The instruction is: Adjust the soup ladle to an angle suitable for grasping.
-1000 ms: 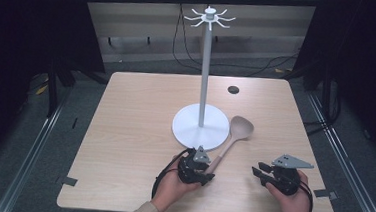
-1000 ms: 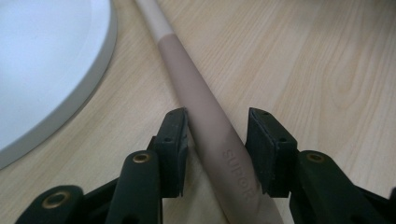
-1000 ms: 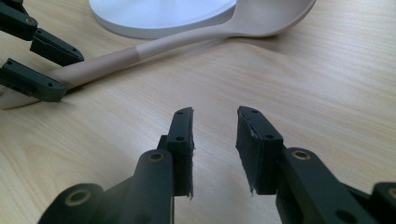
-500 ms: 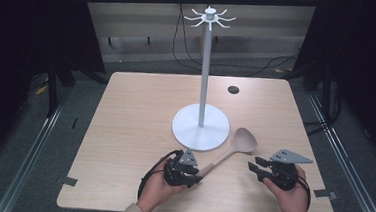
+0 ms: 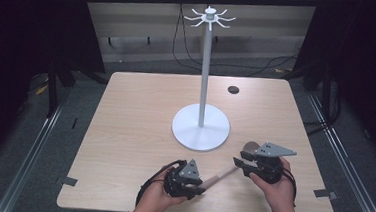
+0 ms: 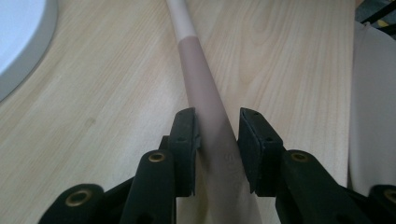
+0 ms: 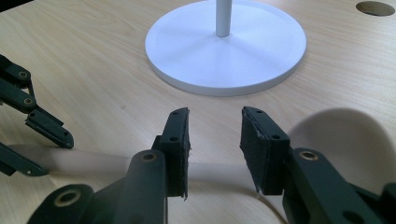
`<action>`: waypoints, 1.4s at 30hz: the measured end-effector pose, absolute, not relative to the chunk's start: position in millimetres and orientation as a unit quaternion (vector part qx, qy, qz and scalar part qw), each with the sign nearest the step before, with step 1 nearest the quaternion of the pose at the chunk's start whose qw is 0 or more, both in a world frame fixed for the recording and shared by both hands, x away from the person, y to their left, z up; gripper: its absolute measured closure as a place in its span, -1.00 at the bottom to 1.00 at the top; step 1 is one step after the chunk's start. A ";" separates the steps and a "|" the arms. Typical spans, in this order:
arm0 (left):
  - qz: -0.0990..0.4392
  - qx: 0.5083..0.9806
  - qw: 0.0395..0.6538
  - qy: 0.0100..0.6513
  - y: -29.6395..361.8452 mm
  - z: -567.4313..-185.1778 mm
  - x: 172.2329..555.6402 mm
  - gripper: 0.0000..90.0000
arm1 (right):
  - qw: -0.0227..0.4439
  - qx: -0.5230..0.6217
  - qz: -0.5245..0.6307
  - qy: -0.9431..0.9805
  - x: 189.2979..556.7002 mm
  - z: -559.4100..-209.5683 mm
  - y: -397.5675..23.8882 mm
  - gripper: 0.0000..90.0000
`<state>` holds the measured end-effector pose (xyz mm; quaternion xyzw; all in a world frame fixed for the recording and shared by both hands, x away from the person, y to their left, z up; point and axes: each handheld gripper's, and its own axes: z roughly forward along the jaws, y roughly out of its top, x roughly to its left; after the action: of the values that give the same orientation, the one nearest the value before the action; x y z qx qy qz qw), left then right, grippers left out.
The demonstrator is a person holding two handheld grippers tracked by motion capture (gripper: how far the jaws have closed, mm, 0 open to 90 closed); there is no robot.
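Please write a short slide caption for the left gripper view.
Left gripper shut on the spoon handle above the wooden table.

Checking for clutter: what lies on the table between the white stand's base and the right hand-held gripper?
Bare wood: in the right gripper view, nothing lies between the base and the right hand-held gripper.

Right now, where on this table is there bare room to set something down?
The table's whole left half, left of the white stand's base, is bare, as is the far strip behind it, apart from the small dark hole. The near edge is crowded: both tools and the wooden spoon sit there.
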<state>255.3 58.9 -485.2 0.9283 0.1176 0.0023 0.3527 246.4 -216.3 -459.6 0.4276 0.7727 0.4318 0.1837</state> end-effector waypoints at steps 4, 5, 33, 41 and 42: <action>0.000 0.924 0.366 0.108 53.6 -487.1 256.7 0.51 | 0.185 0.431 0.430 0.771 245.6 -460.2 -219.2 0.40; -0.001 0.924 0.364 0.114 53.4 -487.0 257.1 0.52 | 0.185 0.430 0.430 0.772 245.2 -460.7 -220.6 0.39; 0.083 0.896 0.367 0.235 86.8 -491.1 304.6 0.34 | 0.155 0.384 0.396 0.820 258.5 -470.0 -209.7 0.18; 0.089 0.880 0.384 0.265 99.5 -485.3 309.0 0.15 | 0.152 0.364 0.376 0.838 268.2 -465.1 -202.8 0.14; 0.089 0.877 0.389 0.269 100.2 -485.5 308.4 0.11 | 0.151 0.359 0.372 0.843 269.9 -464.1 -201.7 0.14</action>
<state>308.4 100.2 -485.5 0.8765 0.2687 0.0895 0.3892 269.9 -201.7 -464.1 0.3588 0.8425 0.3723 0.1512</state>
